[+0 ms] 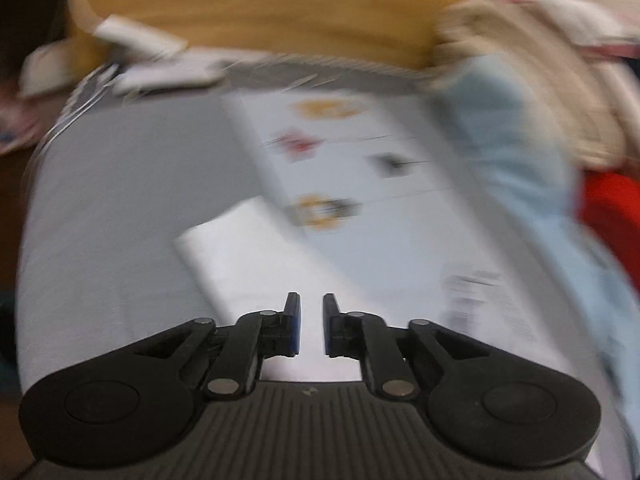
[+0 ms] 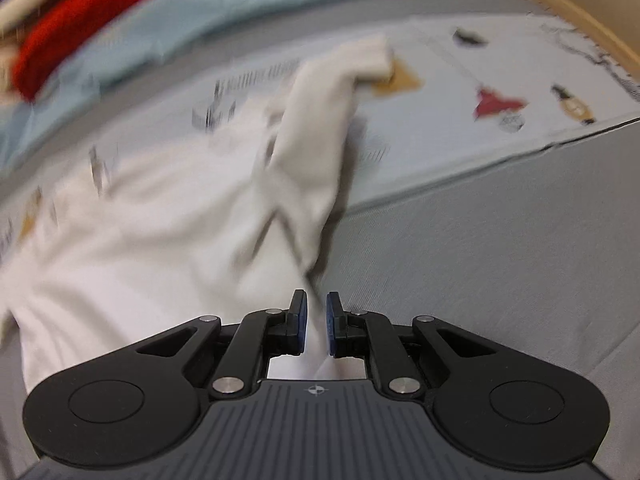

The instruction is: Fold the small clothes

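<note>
While the right gripper point(image 2: 317, 322) pinches an edge of the white garment point(image 2: 132, 216), apparently to lift it for a fold, the garment lies across the printed sheet point(image 2: 500, 64); the left gripper point(image 1: 311, 324) hangs above that sheet, jaws parted and empty.

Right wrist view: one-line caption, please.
Right gripper pinches a white garment on a grey surface, printed cloth beyond.
</note>
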`<action>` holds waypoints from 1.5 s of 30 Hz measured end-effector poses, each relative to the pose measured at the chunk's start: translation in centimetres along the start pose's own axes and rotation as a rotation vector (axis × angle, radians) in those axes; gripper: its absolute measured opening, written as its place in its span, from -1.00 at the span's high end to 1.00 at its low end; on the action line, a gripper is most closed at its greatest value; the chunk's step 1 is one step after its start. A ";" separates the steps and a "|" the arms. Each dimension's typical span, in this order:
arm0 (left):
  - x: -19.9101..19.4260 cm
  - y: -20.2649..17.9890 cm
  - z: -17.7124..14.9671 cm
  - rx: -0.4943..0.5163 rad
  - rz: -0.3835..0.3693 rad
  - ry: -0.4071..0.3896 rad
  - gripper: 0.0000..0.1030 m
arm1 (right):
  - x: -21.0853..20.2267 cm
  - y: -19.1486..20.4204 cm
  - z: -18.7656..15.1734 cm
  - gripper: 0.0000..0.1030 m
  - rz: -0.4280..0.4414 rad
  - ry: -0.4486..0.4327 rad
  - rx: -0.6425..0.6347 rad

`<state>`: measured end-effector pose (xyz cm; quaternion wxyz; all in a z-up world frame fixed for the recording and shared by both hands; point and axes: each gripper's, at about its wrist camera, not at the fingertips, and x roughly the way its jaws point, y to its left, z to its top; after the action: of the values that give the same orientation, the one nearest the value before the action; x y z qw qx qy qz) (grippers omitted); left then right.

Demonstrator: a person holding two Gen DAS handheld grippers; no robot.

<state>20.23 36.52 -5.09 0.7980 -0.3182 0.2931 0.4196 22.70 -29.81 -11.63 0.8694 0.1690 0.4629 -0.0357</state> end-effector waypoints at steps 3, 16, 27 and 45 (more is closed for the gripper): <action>-6.4 -3.9 -2.9 0.112 -0.206 -0.005 0.33 | -1.9 -1.7 1.0 0.82 0.045 -0.114 0.035; -11.2 -15.8 -21.0 0.673 -0.451 0.185 0.31 | 1.5 2.6 3.0 0.52 0.113 -0.218 -0.247; -9.3 -16.4 -20.5 0.696 -0.409 0.248 0.31 | 4.8 4.9 4.8 0.87 0.022 -0.180 -0.357; -10.5 -17.4 -21.6 0.751 -0.443 0.274 0.31 | -3.1 -15.0 5.4 0.58 0.094 -0.189 0.115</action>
<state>25.75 7.43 -6.33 0.8824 -0.1143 0.4528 0.0575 21.93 -46.01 -10.27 0.8988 0.2359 0.3676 -0.0371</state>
